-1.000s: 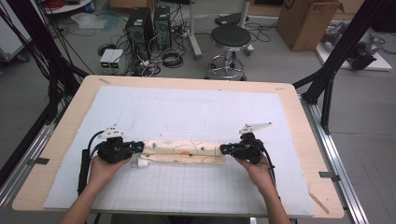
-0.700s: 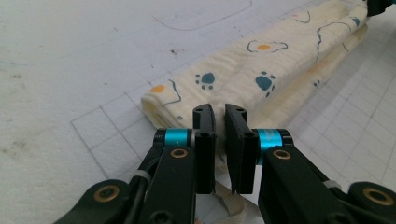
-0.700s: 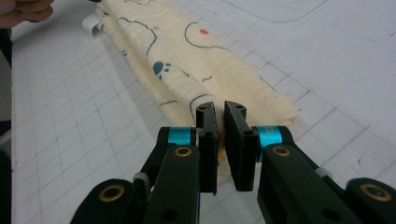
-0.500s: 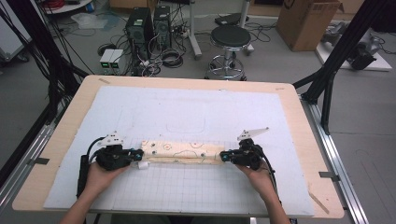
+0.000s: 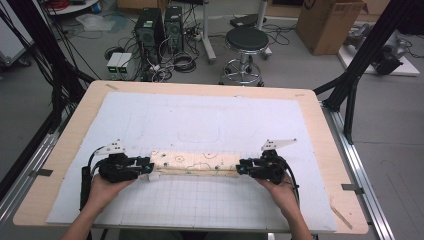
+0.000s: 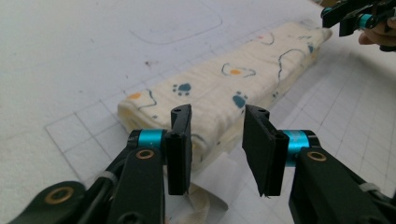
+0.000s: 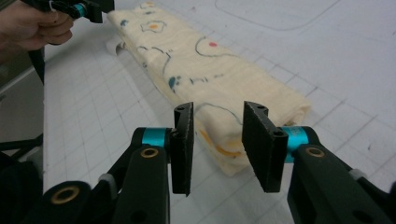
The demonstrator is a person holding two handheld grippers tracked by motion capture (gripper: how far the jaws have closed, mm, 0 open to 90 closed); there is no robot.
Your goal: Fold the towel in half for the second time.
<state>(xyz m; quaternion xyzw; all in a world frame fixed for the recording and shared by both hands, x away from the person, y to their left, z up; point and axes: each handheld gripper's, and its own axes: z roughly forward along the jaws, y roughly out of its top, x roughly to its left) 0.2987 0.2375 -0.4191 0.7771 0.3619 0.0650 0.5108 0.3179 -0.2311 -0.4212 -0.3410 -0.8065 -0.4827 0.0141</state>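
While the folded cloth (image 5: 194, 163) lies flat on the white mat (image 5: 200, 120), a long cream strip printed with paw marks and squiggles, I take it as my landmark and read everything from it. At its left end sits my left claw (image 5: 146, 167), jaws spread and just opened, the pads standing off either side of the cloth's corner without pressing it; in the left gripper view the fabric's end shows in the gap between them, a loose white flap trailing out beneath. Along the middle, the cloth rests by itself, neat and layered, its long fold edges running straight. At its right end my right claw (image 5: 241, 169) mirrors the first: jaws parted, just opened too, the cloth's rounded end lying just ahead of the pads and touched by neither.

I judge the step in hand to be the release after a fold, both ends let go together. The next move, as I see it, calls for drawing both claws clear of the cloth without snagging that loose flap at the left end, then choosing fresh grip points for another fold.
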